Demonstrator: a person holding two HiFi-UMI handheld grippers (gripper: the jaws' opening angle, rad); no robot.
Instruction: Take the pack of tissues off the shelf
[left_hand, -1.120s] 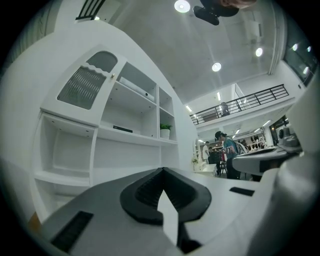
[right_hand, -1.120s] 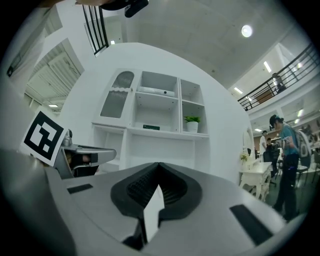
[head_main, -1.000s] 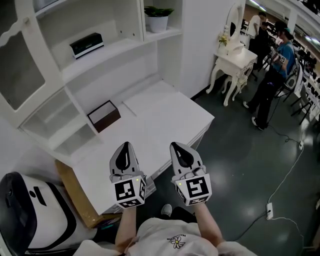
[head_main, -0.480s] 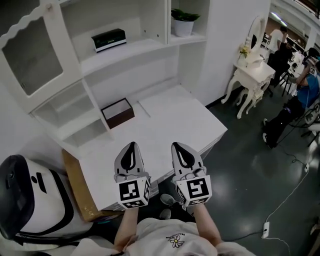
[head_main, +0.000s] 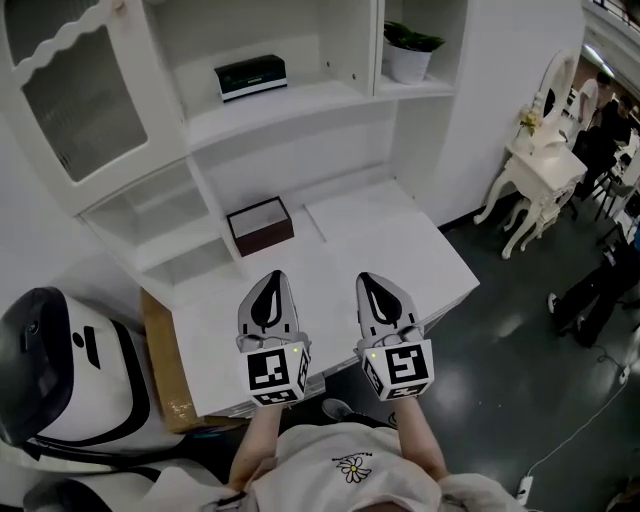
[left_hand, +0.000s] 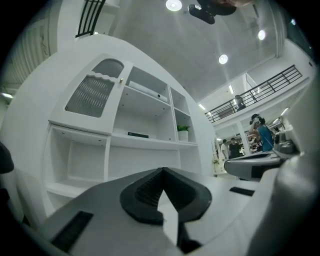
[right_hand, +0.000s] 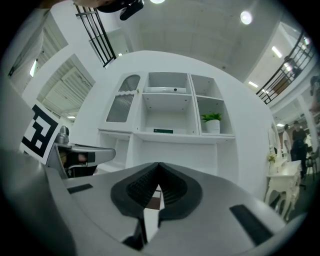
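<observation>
The pack of tissues (head_main: 250, 77), a dark flat box, lies on the open middle shelf (head_main: 310, 100) of the white cabinet, untouched. It sits near the front edge, which probably leaves it easy to reach from ahead. To the right of the pack, past an upright divider, a potted plant (head_main: 408, 52) stands in its own compartment. To the left of the pack is a glazed door (head_main: 70, 90). Below the pack and nearer the person, an open brown box (head_main: 260, 226) rests on the desk top (head_main: 420, 250).

Well below the pack, over the desk's near edge, the left gripper (head_main: 270, 285) and the right gripper (head_main: 378, 285) are held side by side. Both point towards the cabinet, both are clenched tip to tip, and neither holds anything. Judging by that level, parked pose, the reach has not begun, and the jaws would have to part before either could take the pack.

Against a second ago, the cabinet stands squarer and nearer in the head view. The pack has slid from the upper left towards the middle, and the room at the right has mostly dropped out of sight. The person seems to be turning to face the shelf. The grippers keep the same closed pose.
</observation>
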